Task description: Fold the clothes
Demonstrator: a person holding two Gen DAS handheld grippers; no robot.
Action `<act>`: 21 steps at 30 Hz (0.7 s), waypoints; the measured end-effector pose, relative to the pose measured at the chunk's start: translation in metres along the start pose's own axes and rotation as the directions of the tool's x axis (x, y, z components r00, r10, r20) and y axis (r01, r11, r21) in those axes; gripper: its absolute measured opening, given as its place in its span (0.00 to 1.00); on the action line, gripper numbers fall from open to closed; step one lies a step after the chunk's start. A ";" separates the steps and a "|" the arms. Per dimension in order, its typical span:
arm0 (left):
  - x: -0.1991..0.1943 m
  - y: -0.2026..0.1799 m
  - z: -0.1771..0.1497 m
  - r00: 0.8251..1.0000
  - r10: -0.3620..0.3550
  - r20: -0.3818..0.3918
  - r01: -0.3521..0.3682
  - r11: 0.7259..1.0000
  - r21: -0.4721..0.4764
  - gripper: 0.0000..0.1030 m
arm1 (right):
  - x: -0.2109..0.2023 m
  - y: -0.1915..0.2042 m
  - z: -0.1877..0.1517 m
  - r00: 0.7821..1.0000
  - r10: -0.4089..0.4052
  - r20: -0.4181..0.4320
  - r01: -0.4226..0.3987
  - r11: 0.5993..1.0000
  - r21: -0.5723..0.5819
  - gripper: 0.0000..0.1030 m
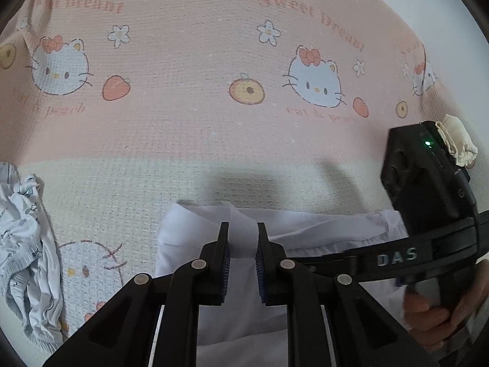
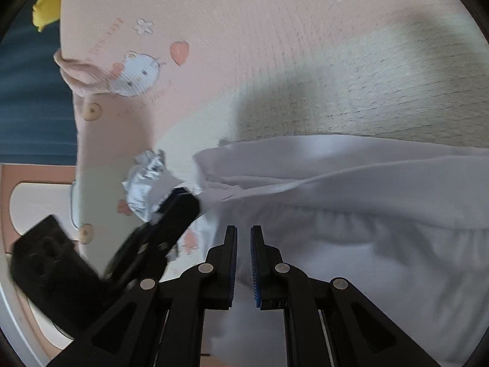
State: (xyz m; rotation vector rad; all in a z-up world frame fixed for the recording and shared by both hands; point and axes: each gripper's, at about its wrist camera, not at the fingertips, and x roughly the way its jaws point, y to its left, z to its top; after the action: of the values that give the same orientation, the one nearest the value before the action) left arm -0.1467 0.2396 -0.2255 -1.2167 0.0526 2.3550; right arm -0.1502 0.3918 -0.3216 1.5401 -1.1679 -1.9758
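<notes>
You have the white garment (image 1: 244,241) pinched by a raised fold in your left gripper (image 1: 243,244), lying bunched under and beyond both sets of fingers, so folding looks barely begun; your right gripper (image 2: 243,244) is nearly pressed together, seemingly on nothing, though blur hides its tips

left gripper (image 1: 243,232): jaws clamped on cloth, angled down | right gripper (image 2: 243,235): jaws nearly together, angled down
</notes>
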 end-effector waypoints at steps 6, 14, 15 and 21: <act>-0.003 0.008 -0.007 1.000 -0.003 -0.010 0.003 0.999 -0.051 0.12 | 0.013 -0.005 0.012 0.998 -0.040 0.049 0.039 0.999 0.011 0.08; -0.011 0.025 -0.020 1.000 0.016 -0.027 -0.019 0.992 -0.126 0.12 | 0.020 -0.022 0.023 0.997 0.016 0.076 -0.024 0.994 0.107 0.04; -0.015 0.030 -0.021 1.000 0.014 -0.023 -0.017 0.989 -0.145 0.12 | 0.019 -0.022 0.023 0.997 0.014 0.082 -0.022 0.994 0.108 0.04; -0.009 0.050 -0.028 0.994 -0.046 -0.098 0.022 0.972 -0.233 0.12 | 0.018 -0.025 0.023 0.998 0.032 0.060 -0.040 0.991 0.125 0.04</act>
State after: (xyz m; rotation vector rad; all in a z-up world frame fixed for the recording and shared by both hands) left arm -0.1432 0.1855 -0.2447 -1.4361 -0.2137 2.3156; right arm -0.1725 0.4022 -0.3514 1.5198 -1.3589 -1.9687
